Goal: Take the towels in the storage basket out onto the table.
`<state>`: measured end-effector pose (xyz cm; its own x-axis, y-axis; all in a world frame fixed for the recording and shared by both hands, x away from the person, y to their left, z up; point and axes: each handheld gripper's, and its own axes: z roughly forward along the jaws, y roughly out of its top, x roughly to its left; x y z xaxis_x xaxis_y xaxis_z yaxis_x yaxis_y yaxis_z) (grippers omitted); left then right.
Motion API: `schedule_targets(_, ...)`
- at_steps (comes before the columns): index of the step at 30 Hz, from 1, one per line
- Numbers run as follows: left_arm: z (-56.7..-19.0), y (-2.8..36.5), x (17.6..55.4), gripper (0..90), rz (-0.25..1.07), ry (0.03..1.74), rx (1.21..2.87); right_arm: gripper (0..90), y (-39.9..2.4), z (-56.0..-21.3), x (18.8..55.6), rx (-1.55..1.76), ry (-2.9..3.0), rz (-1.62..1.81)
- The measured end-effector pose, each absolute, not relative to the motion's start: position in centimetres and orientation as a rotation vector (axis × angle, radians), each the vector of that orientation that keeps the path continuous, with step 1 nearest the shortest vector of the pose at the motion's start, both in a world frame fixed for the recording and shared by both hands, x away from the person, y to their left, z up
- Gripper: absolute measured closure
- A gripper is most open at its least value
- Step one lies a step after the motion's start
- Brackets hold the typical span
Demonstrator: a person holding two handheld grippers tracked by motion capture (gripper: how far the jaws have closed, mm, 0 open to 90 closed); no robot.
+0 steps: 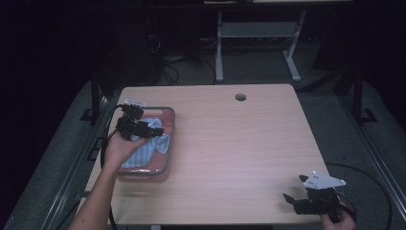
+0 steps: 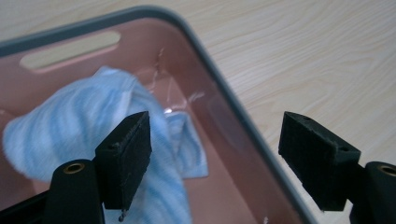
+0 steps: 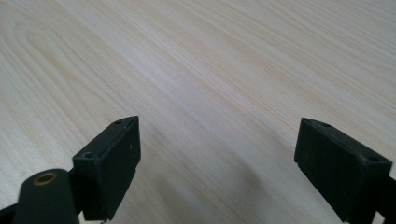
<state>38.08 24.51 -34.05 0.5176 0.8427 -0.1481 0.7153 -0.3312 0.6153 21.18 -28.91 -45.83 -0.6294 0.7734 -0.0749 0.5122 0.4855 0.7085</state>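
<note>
A pink plastic bin [image 1: 168, 125] with a grey rim sits at the table's left side. Inside it lies a crumpled blue-and-white striped cloth [image 1: 143, 152], also seen bunched in the bin [image 2: 243, 116] as the cloth [image 2: 60, 121]. My left gripper [image 1: 152, 130] hovers over the bin, jaws apart, with nothing pressed between them; in the left gripper view the gripper [image 2: 215, 158] has one pad in front of the cloth and the other over the bin's rim. My right gripper [image 1: 296, 190] rests near the table's front right corner, open over bare wood [image 3: 215, 168].
The light wooden table [image 1: 239, 143] has a round cable hole [image 1: 240, 97] near its far edge. Beyond the table stand a white desk frame [image 1: 258, 43] and cables on a dark floor.
</note>
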Motion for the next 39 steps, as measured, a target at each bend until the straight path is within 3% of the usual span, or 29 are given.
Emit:
schedule_targets(15, -36.0, 26.0, 39.4, 24.0, 0.296, 1.371, 2.161, 13.9, -28.9, -45.9, 21.2, 1.070, 2.355, 0.930)
schedule_targets(24, -37.8, 25.5, 40.3, 23.9, 0.342, 1.440, 2.279, 13.9, -29.0, -45.9, 21.2, 1.079, 2.349, 0.938)
schedule_targets(28, -39.3, 25.2, 40.6, 27.5, 0.362, 1.507, 2.345, 13.9, -29.0, -45.8, 21.1, 1.077, 2.344, 0.940)
schedule_targets(39, -41.6, 24.9, 41.6, 38.2, 0.263, 1.620, 2.433, 13.9, -28.9, -45.7, 21.1, 1.081, 2.340, 0.953)
